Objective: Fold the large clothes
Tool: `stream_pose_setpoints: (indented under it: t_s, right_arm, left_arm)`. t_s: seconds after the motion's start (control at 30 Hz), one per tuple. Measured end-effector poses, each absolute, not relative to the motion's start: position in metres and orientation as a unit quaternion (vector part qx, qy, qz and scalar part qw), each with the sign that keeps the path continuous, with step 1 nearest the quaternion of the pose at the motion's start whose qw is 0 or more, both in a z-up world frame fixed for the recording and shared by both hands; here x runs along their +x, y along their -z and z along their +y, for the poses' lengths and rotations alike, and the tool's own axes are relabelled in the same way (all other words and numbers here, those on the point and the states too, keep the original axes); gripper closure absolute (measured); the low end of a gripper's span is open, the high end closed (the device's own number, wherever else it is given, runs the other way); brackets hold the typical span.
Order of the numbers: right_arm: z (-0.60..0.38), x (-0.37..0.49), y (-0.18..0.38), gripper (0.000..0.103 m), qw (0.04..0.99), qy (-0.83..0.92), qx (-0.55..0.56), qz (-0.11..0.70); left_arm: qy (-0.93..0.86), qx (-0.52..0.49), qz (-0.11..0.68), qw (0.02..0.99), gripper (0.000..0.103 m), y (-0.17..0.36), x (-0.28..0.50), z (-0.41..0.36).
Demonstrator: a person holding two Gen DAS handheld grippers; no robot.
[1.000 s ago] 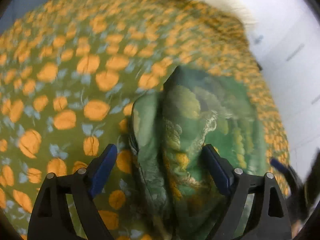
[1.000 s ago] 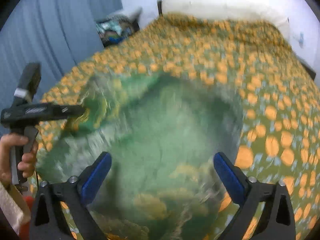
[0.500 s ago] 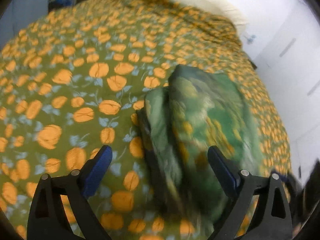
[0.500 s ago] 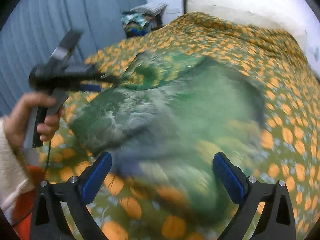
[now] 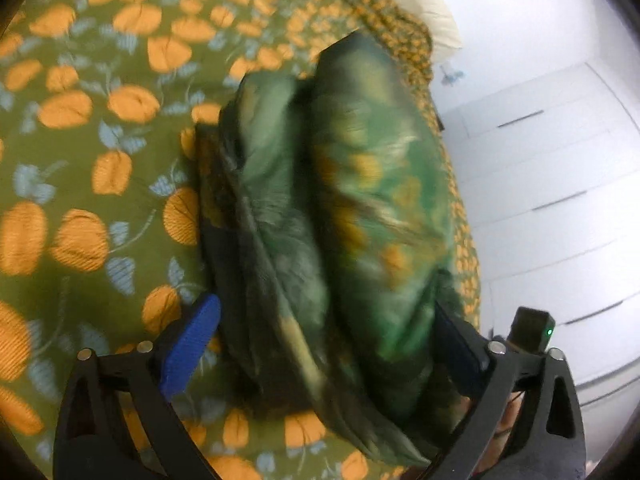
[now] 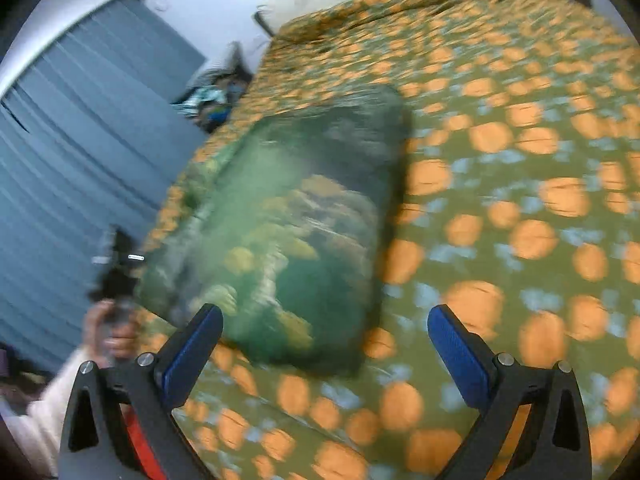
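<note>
A green patterned garment (image 5: 344, 208), folded into a thick bundle of several layers, lies on a bed. Yellow and pale markings show on its top layer, though motion blur softens the print. In the left wrist view the bundle fills the middle of the frame and runs from near to far, with its stacked edges showing along its left side. In the right wrist view the garment (image 6: 292, 220) appears as a rough rectangle lying left of centre, its far corner darker than the rest.

The left gripper (image 5: 324, 340) is spread wide, with the near end of the bundle sitting between its two fingers. Its left blue pad is just beside the cloth; the right pad is partly hidden behind the fabric, so contact there cannot be told. The right gripper (image 6: 328, 340) is also spread wide and holds nothing; its left pad overlaps the near edge of the garment in the picture, and its right pad is over bare bedspread.

The bedspread (image 5: 80, 140) is olive green with orange round fruit and pale blue leaves, and it covers the whole bed. A cream pillow (image 5: 424, 8) lies at the far end. In the right wrist view, a hand (image 6: 114, 332) at the left grips the black handle of the other gripper, beside a blue-grey curtain (image 6: 72, 140). White cabinet doors (image 5: 552, 184) stand to the right of the bed.
</note>
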State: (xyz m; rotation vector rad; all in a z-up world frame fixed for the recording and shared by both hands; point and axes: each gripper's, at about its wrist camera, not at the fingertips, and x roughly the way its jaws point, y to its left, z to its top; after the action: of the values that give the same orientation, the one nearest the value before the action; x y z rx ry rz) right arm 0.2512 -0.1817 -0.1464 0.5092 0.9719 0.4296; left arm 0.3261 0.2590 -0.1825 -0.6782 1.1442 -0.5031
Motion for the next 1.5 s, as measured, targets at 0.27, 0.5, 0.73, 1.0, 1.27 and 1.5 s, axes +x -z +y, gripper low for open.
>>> stream_pose_setpoints:
  t_s: [0.27,0.5,0.73,1.0,1.27,1.5]
  right_arm:
    - [-0.147,0.342,0.226,0.000,0.755,-0.270,0.301,0.516]
    - [-0.072,0.334,0.197,0.016,0.839,-0.243,0.067,0.482]
    - [-0.058,0.294,0.127,0.021,0.906,-0.235,-0.008,0.353]
    - [-0.105,0.358,0.118,0.009,0.900,-0.219,0.061,0.371]
    - [-0.165,0.359,0.163,0.000,0.861,-0.160,0.164,0.454]
    - [-0.173,0.281,0.095,0.000,0.915,-0.122,0.027,0.382]
  left_arm:
    - [0.248,-0.298,0.573,0.722,0.000,0.234,0.355,0.236]
    - [0.227,-0.229,0.532,0.783,0.034,0.194,0.337,0.206]
    - [0.254,-0.185,0.447,0.837,0.040,0.116,0.326,0.184]
    - [0.202,-0.162,0.471,0.843,0.011,0.130,0.411,0.156]
    - [0.146,-0.135,0.424,0.883,0.012,0.114,0.367,0.177]
    - [0.038,0.032,0.312,0.949,0.001,0.036,0.282,0.134]
